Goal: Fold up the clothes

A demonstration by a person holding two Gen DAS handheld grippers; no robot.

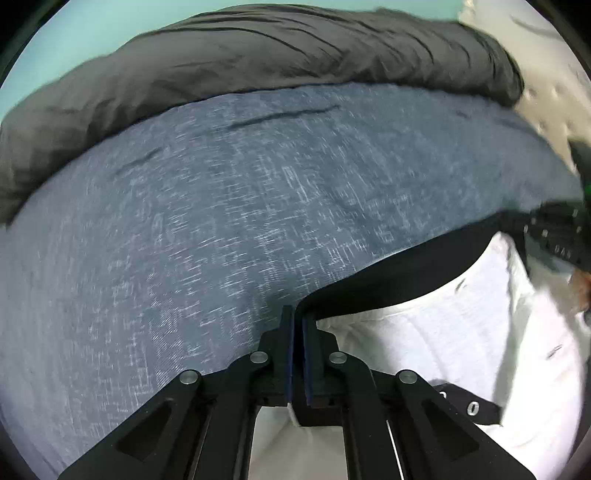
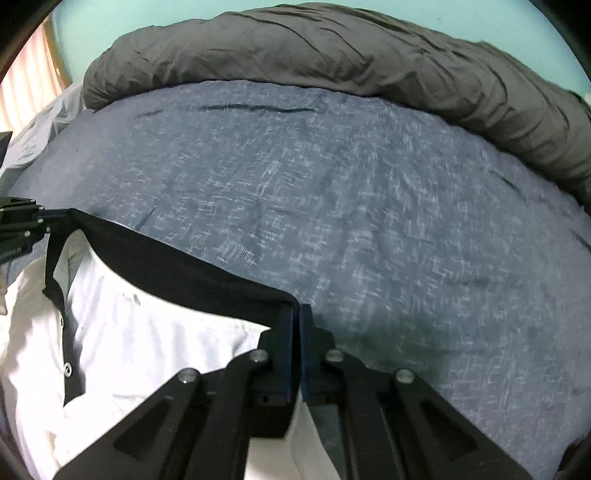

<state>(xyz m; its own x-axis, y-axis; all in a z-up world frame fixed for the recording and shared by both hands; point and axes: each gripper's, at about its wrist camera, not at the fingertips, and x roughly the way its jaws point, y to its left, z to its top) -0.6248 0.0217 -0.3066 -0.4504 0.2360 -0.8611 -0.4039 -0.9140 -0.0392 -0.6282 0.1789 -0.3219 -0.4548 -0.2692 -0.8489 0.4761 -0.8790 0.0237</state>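
Left gripper and right gripper were each clamped on the black collar edge of the white shirt, lying on the blue bedspread. Bare bedspread lay ahead, up to the grey duvet.

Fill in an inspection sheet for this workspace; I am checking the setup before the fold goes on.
Surface: blue mottled woven bedcover, lightly creased.
Job's things: white polo shirt with black collar and black button placket, lying on the bedcover, collar stretched between the two grippers.
Clutter: rumpled dark grey duvet heaped along the far edge.
Grippers: left gripper shut on one collar end; right gripper shut on the other end.
Cables: nothing seen.
Surroundings: pale turquoise wall behind; light striped curtain at the left of the right wrist view.
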